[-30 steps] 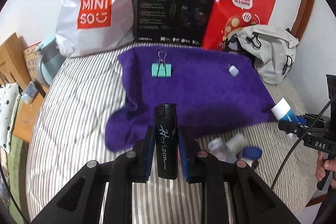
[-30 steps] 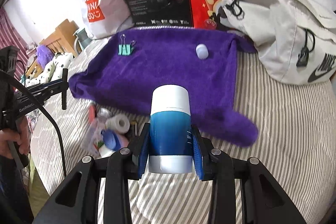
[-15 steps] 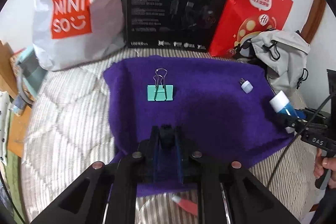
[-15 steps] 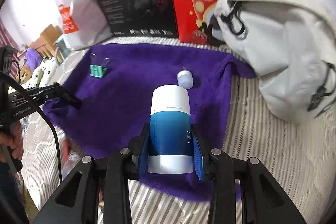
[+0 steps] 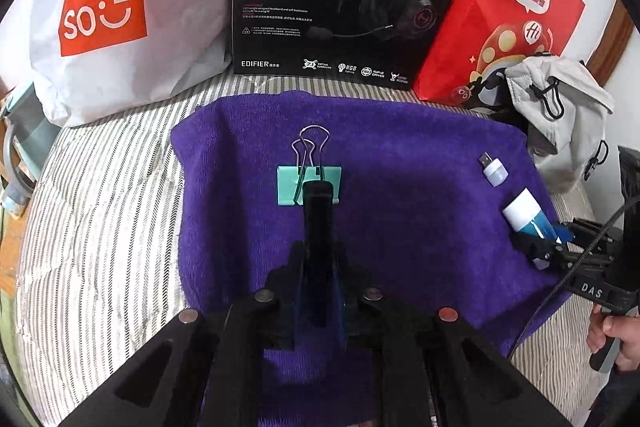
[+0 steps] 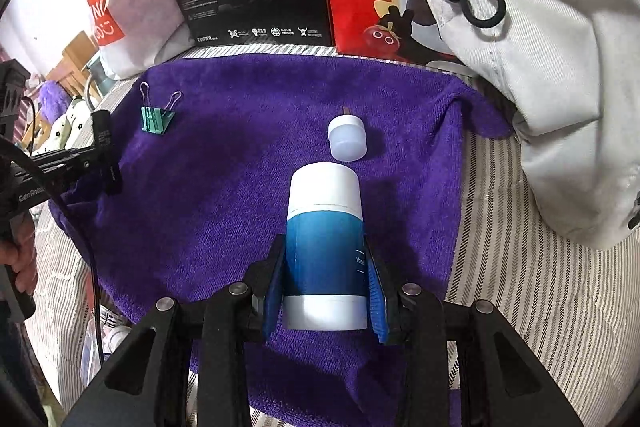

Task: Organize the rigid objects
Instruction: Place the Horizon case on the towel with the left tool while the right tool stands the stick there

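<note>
Towel (image 5: 400,195), deep purple and fuzzy, covers the middle of the striped bed (image 5: 100,227). Near the towel's left edge lies a mint-green binder clip (image 5: 309,185) with its wire handles pointing toward the far edge. The left gripper (image 5: 320,267) is clamped on a slim black lighter (image 5: 318,223) whose tip reaches just short of the clip (its lettering is not readable here). Toward the towel's right edge rests a small white USB plug-in light (image 6: 347,139), metal plug facing away. Just nearer, the right gripper (image 6: 326,287) squeezes a blue tube with a white cap (image 6: 325,227) low over the towel. Only the right wrist view shows the tube's blue pads closely; only the left shows the white shopping bag (image 5: 112,11) whole.
</note>
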A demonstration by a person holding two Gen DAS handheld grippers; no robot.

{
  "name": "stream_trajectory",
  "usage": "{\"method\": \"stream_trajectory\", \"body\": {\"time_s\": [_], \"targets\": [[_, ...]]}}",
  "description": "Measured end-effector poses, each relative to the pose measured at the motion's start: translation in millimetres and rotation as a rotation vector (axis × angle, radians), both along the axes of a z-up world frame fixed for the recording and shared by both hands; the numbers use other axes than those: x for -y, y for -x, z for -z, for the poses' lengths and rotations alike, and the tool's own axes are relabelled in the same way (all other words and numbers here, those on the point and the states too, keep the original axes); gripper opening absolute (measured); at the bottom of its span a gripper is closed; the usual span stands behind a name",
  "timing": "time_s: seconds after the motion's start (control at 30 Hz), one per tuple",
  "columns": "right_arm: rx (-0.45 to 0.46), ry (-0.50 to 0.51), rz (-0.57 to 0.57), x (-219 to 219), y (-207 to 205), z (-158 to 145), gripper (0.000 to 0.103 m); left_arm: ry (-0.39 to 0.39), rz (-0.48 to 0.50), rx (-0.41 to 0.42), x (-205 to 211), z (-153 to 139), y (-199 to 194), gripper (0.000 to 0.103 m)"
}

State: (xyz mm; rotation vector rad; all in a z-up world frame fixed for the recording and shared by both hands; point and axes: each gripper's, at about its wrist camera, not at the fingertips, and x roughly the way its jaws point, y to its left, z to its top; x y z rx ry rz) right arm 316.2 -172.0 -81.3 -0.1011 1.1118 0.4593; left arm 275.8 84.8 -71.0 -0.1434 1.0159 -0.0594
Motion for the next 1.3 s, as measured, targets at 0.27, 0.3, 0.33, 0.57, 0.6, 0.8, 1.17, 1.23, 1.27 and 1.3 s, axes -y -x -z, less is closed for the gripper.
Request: {"method": "stream_trajectory", "body": {"time_s": [0.27,0.3,0.33,0.57,0.6,0.8,1.17,1.23,1.27,1.3], "targets": [[0.000,0.009,-0.005,-1.4,-3.8,-0.4,0.036,-0.014,0.007,-0.029,1.1,6.5,-15.4,0.012],[0.000,0.010,-0.002,-1.2,-4.3,0.3,0.036,-0.020,0.006,-0.036,1.6,7.3,-17.3,0.012],[-0.002,0.012,0.000,-1.1,-4.9,1.3,0.036,-0.023,0.006,-0.038,2.1,7.6,-18.4,0.012],[0.013,0.032,-0.007,-6.7,-8.5,4.1,0.036,-0.083,0.029,-0.076,13.8,10.3,-28.6,0.012],[0.015,0.037,-0.011,-7.9,-9.1,4.3,0.036,-0.117,0.044,-0.082,20.5,11.6,-30.4,0.012],[0.015,0.037,-0.012,-11.1,-12.2,4.9,0.036,-0.152,0.054,-0.098,29.4,19.4,-39.3,0.012],[0.038,0.038,-0.024,-11.3,-10.7,5.6,0.037,-0.124,0.051,-0.091,23.4,19.4,-33.8,0.014],[0.044,0.042,-0.033,-11.4,-10.0,6.1,0.037,-0.122,0.062,-0.094,24.1,19.0,-31.1,0.021],[0.045,0.040,-0.035,-11.1,-9.9,6.1,0.037,-0.122,0.067,-0.096,25.2,19.0,-29.9,0.024],[0.045,0.038,-0.036,-10.6,-10.0,6.2,0.037,-0.121,0.070,-0.098,26.4,19.0,-28.8,0.029]]}}
